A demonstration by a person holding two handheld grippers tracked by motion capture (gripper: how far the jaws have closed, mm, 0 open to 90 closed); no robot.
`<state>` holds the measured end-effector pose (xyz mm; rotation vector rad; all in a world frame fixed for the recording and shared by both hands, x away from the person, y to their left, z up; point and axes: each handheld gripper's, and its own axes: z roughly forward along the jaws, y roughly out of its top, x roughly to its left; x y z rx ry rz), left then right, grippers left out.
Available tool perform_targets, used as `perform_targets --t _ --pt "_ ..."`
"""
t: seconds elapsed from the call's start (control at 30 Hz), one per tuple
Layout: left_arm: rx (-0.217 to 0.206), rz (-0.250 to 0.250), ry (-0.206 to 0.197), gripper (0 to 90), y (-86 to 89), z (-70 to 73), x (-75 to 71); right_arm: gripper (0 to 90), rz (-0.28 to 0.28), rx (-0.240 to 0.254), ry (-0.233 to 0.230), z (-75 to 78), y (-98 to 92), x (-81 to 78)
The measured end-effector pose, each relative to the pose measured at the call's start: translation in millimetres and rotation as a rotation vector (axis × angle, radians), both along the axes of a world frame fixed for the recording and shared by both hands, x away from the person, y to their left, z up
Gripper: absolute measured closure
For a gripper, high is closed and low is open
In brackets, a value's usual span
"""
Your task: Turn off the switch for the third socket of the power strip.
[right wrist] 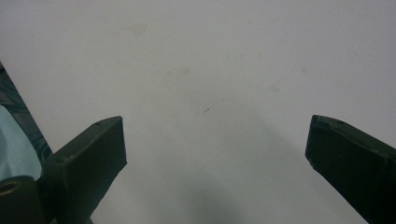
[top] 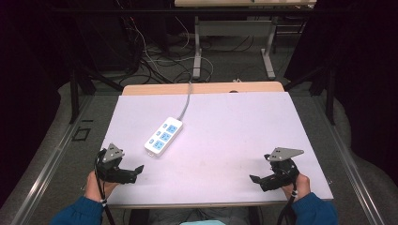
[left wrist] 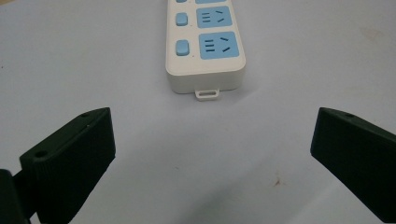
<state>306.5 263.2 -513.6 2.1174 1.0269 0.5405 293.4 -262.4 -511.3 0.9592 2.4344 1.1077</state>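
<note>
Your left gripper (top: 133, 172): at the near edge of the table (top: 234, 140), jaws spread wide with nothing between them.
Your right gripper (top: 261, 180): well apart from your left gripper along the same near edge, jaws also wide open, bare table ahead of them.
Power strip (top: 163, 136): near your left gripper, just beyond its jaws and apart from them, its near end centred ahead; white with blue sockets, lying flat.
Cord (top: 187, 101): leaves the strip's far end, running away over the table's back edge.
</note>
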Motion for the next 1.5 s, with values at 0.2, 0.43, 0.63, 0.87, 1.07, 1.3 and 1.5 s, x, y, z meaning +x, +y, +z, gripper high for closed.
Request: perform_targets --t 0.2,0.43,0.63,0.87,1.07,1.3,1.5 --pt "-0.001 -0.005 -0.012 0.1 1.8 -2.1 -7.2 4.7 -0.001 0.002 -0.002 -0.4 0.3 0.1" --pt "0.001 -0.008 -0.028 0.1 4.4 -3.1 -12.9 4.8 0.002 -0.002 0.003 -0.2 0.3 0.1" --pt "-0.001 -0.013 -0.028 0.1 5.6 -4.3 -15.4 4.8 0.002 -0.003 0.004 0.1 0.4 -0.5" --pt "-0.009 -0.015 -0.038 0.1 6.3 -5.3 -17.9 4.8 0.0 -0.002 0.005 -0.3 1.0 -0.6" --pt "-0.011 -0.012 -0.041 0.1 7.2 -5.9 -18.5 4.9 0.0 -0.005 0.008 -0.2 0.9 -0.7" --pt "-0.011 -0.013 -0.038 0.1 7.7 -6.7 -18.5 4.9 0.001 -0.005 0.007 -0.2 0.8 -0.7" --pt "-0.014 -0.014 -0.034 0.1 7.2 -7.5 -17.9 4.7 -0.002 -0.008 0.01 -0.2 0.6 -0.7"
